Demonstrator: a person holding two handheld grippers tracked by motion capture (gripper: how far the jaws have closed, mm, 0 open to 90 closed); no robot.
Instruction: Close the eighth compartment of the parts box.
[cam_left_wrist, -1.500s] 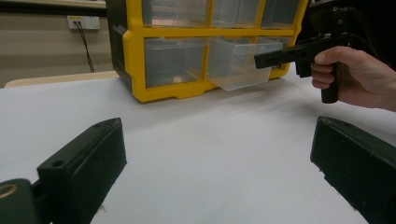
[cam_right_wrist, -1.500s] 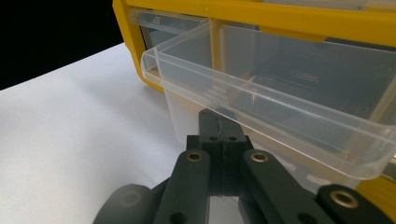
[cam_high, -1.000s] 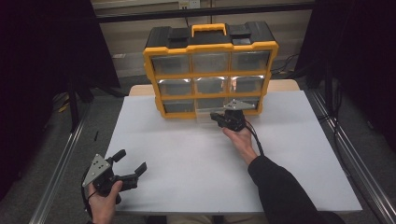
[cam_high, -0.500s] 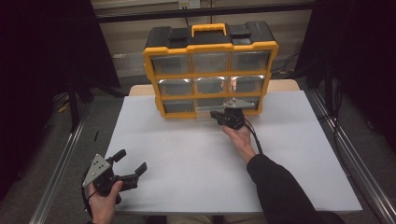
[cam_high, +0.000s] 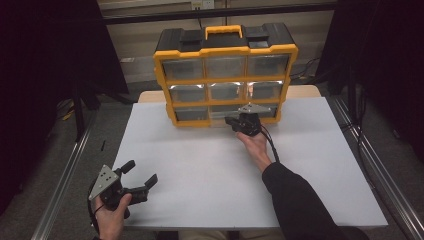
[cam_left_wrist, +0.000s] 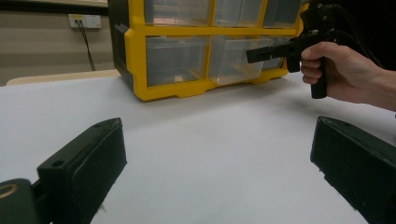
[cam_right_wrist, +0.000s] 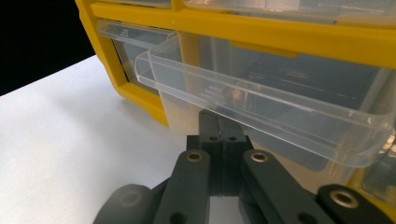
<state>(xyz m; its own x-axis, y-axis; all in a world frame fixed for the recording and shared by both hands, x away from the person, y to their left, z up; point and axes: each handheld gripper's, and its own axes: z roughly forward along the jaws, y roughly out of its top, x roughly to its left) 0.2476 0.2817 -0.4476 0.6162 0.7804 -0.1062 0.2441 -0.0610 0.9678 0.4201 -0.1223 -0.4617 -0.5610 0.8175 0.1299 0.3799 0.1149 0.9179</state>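
A yellow organiser (cam_high: 225, 50) (cam_left_wrist: 135, 60) (cam_right_wrist: 280, 37) with clear drawers stands at the back of the white table (cam_high: 200, 165). Its bottom middle drawer (cam_high: 226, 111) (cam_left_wrist: 233, 58) (cam_right_wrist: 261, 107) sticks out a little. My right gripper (cam_high: 230, 120) (cam_left_wrist: 250, 55) (cam_right_wrist: 219, 126) is shut, jaws pressed together, and their tips meet the drawer's front just under its lip. Whether they pinch a thin part of it is hidden. My left gripper (cam_high: 141, 174) (cam_left_wrist: 219, 158) is held near the table's front left corner, open wide with nothing between its jaws, pointing toward the organiser.
The organiser has a black top and an orange handle (cam_high: 224, 31). Metal rails (cam_high: 65, 175) run along both sides of the table. Bare white tabletop lies between the two grippers. A wall socket (cam_left_wrist: 84, 21) sits behind the table.
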